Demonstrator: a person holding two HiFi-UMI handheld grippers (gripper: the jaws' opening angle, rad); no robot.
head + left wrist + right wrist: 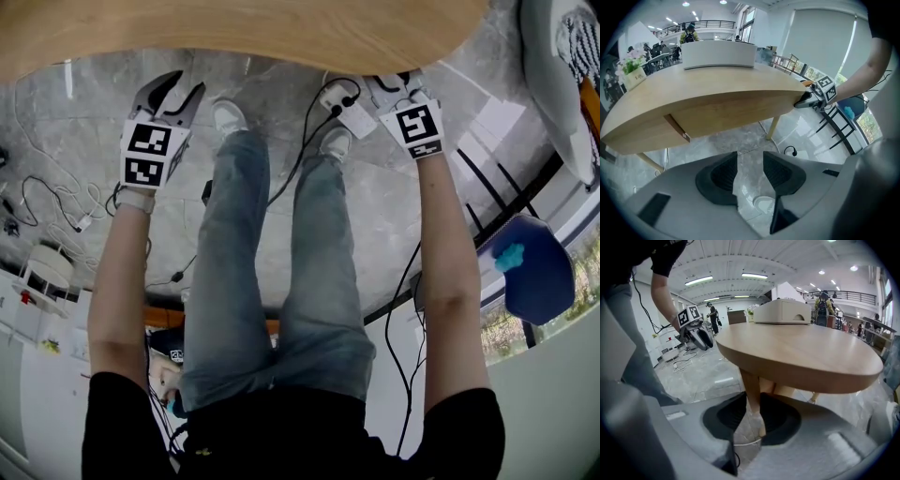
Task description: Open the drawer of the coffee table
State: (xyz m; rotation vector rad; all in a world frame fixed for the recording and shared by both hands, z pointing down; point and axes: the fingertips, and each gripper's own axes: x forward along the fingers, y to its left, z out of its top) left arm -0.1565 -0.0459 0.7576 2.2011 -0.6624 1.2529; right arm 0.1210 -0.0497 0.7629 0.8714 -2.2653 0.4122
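Observation:
The coffee table [670, 86] is a light wooden oval; its top [281, 28] fills the upper edge of the head view. A drawer front [740, 110] runs under the top, with a slanted seam [677, 127] at its left end. My right gripper [806, 99] sits against the table's right rim, its tips hidden under the top in the head view. Its jaws [749, 420] stand a narrow gap apart, and only a table leg [751, 390] and floor show through. My left gripper [750, 176] hangs open and empty, off the table's left part [172, 94].
My own legs [234, 262] and shoes stand close to the table. Cables [47, 197] and a power strip [347, 111] lie on the grey floor. A blue stool [530, 267] is at the right. A white box [719, 55] and a plant [632, 70] stand on the table.

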